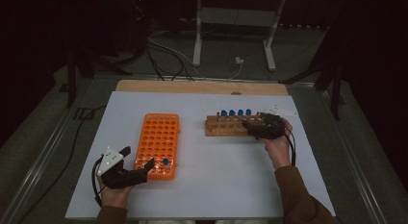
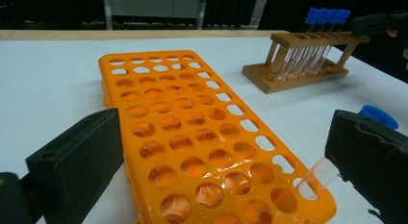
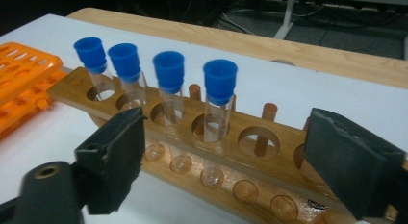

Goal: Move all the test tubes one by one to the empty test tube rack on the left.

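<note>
One blue-capped tube (image 1: 165,162) already sits at the lower right of the orange rack (image 1: 159,144), the left hand-held gripper (image 1: 139,167) released beside it, while the right hand-held gripper (image 3: 223,161), unclenched, faces four tubes (image 3: 219,96) left in the wooden rack (image 1: 228,125).

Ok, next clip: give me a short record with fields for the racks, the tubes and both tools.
orange rack: flat on the white table, one blue-capped tube in a near corner hole
wooden rack: four blue-capped tubes upright in a row, next holes empty
left tool: open, at the orange rack's near end beside the tube
right tool: open, at the wooden rack's end, holding nothing
</note>
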